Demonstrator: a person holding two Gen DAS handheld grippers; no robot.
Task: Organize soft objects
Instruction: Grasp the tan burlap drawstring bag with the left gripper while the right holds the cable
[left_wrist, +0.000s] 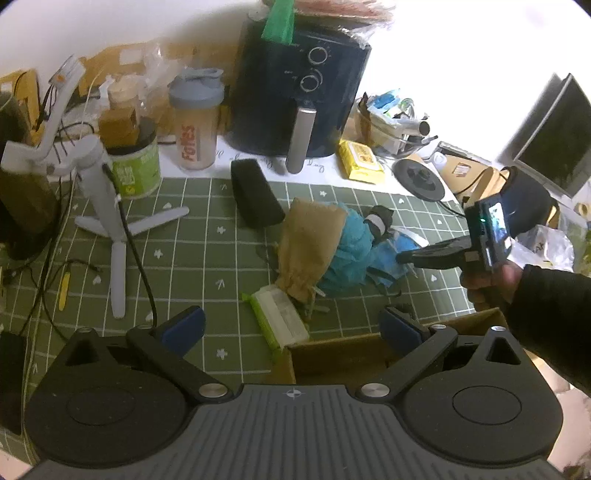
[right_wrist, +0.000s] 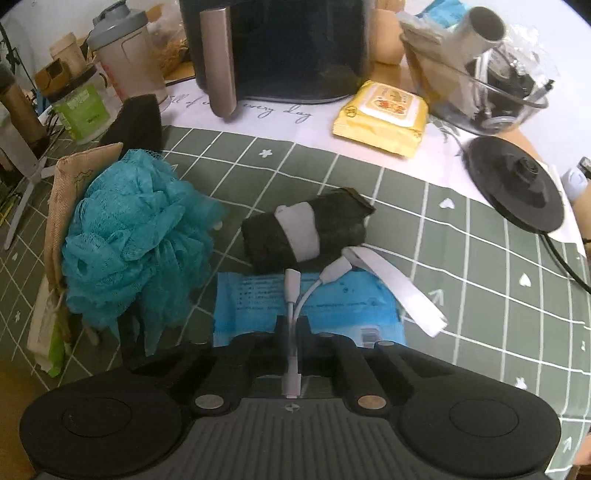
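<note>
The right gripper (right_wrist: 291, 328) points steeply down at the table (right_wrist: 461, 258), its jaws drawn together and clamped on a white adapter cable (right_wrist: 291, 295) — the thin cord runs straight between the two black fingers (right_wrist: 280, 325). Directly beneath and just ahead of that gripper lies a blue wipes packet (right_wrist: 258, 295). Just beyond the packet sits a rolled dark cloth with a grey band (right_wrist: 306, 232), with a loose white strap (right_wrist: 399, 291) trailing off to its right. To the gripper's left is a teal mesh bath pouf (right_wrist: 136, 229), leaning against a tan burlap pouch (right_wrist: 62, 192). Farther ahead stand a yellow wipes pack (right_wrist: 384, 114) and a dark air fryer (right_wrist: 280, 48).

The left gripper (left_wrist: 291, 328) hangs above the table's near side with its blue-padded fingers (left_wrist: 184, 325) spread wide apart, nothing between them. Just below its right finger is the open top of a cardboard box (left_wrist: 340, 358); a green-edged packet (left_wrist: 280, 317) lies between the fingers, on the table. Ahead and to its right — beside the pouf — a sleeved hand (left_wrist: 487, 280) holds the right gripper.
</note>
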